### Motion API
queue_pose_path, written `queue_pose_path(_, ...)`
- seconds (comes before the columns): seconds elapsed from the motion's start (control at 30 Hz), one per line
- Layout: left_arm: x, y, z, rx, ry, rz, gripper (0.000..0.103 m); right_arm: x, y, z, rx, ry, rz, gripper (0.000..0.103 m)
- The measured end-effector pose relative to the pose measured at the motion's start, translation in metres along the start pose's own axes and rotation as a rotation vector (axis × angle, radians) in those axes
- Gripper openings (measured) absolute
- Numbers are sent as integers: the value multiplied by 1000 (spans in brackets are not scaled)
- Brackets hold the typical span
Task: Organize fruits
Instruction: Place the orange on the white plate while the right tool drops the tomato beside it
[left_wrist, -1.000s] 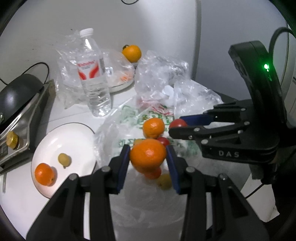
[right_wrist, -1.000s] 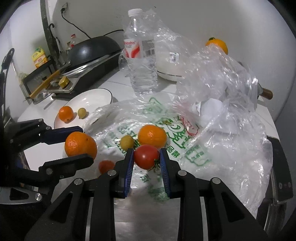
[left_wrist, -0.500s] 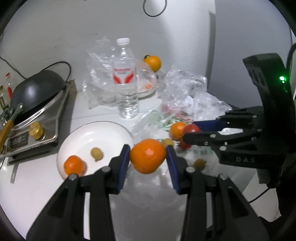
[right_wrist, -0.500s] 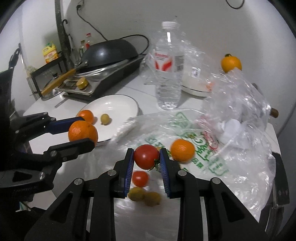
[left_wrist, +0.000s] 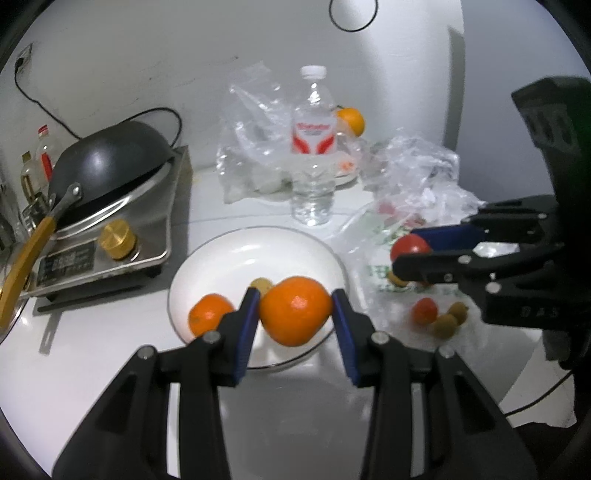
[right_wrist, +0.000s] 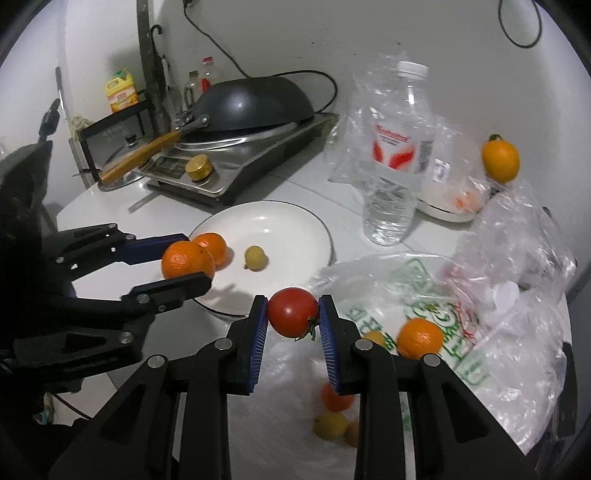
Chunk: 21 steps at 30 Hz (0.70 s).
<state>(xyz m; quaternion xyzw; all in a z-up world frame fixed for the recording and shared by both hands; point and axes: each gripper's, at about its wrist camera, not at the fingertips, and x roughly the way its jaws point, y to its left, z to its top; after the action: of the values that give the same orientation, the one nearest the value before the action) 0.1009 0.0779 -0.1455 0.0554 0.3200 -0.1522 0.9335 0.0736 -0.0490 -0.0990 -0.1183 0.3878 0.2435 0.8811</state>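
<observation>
the left tool (left_wrist: 295, 310) pinches a large orange (left_wrist: 295, 311) between its blue pads, holding it above the near edge of the white plate (left_wrist: 236, 254). on that plate lie a smaller orange (left_wrist: 208, 317), close to the left pad, and a small yellowish fruit (left_wrist: 261, 284) partly hidden behind the held one. the right tool (right_wrist: 291, 314) is pressed onto a red tomato (right_wrist: 291, 312), its green stalk end pointing toward the right pad; it hangs just over the edge of the printed plastic bag (right_wrist: 436, 280), beside the plate's rim. on the bag sit another orange (right_wrist: 419, 338), a small red fruit (right_wrist: 334, 398) and a couple of small yellow fruits (right_wrist: 330, 424), blurred and partly behind the right tool's finger. beyond the plate a clear water bottle (right_wrist: 399, 155) stands upright on the white counter (left_wrist: 110, 332), with crumpled clear plastic (left_wrist: 255, 140) around it. behind the bottle, an orange with a stem (right_wrist: 500, 160) rests by a covered dish. to the far left a dark wok (right_wrist: 255, 105) with a yellow handle sits on a steel cooker (left_wrist: 110, 236).
</observation>
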Motion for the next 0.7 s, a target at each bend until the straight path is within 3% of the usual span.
queue_pose_path(0.7, 40, 25, -20, -47, 75, 3, 41, 45, 17, 16, -39, 64, 22, 30)
